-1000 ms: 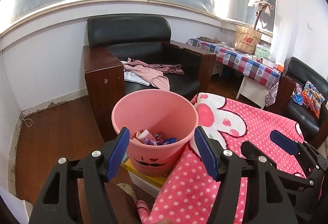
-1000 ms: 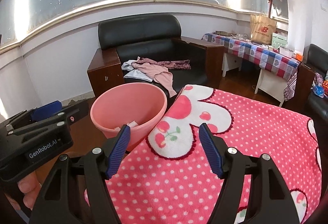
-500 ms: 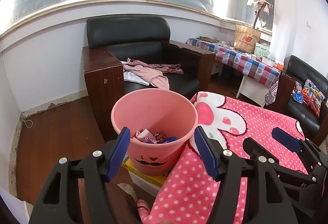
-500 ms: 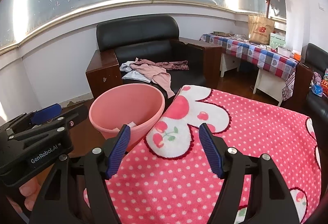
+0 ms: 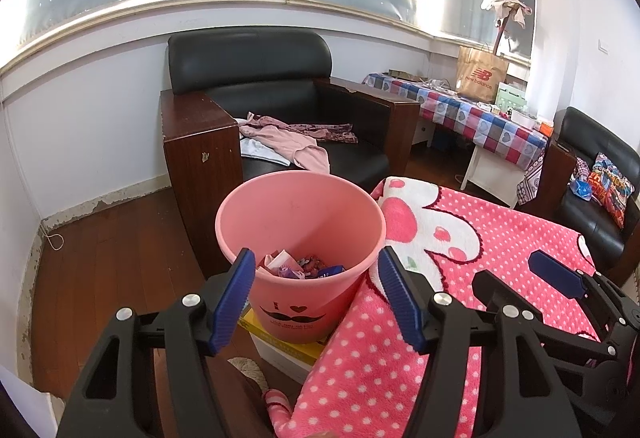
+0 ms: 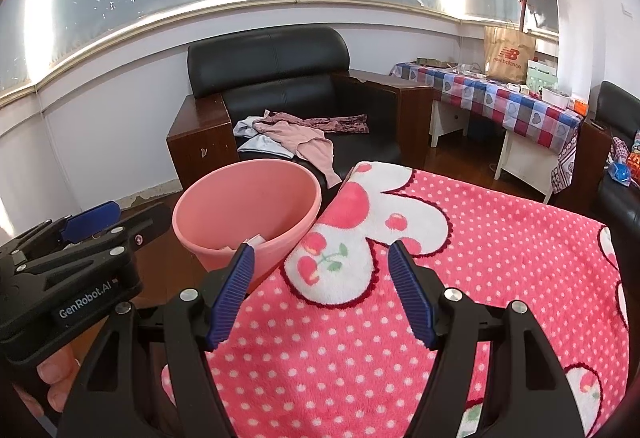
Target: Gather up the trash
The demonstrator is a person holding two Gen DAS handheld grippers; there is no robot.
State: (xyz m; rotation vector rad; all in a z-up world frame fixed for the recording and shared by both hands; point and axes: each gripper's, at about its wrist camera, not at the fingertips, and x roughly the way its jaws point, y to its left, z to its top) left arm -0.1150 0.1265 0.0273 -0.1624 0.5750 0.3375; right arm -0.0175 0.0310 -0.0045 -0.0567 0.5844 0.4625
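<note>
Both empty: left gripper [image 5: 316, 294] and right gripper [image 6: 320, 292] jaws apart. Wrappers [image 5: 300, 265] lying in pink bucket [image 5: 298, 312] beside polka-dot blanket [image 6: 460, 278]. Best to scan blanket for leftovers.

Left tongs [image 5: 314, 280] and right tongs [image 6: 320, 274] gape, empty.

The round pink plastic bin [image 5: 308, 234], near and left of centre, carries on its front a black "I", a heart and a moustache drawing. Far to the right, the brown paper shopping bag [image 5: 482, 77] on the checked-cloth surface [image 5: 472, 115] reads "new balance" in red under its logo. The black body of the left tongs [image 6: 76, 278] is marked "GenRobot.AI" in white.
</note>
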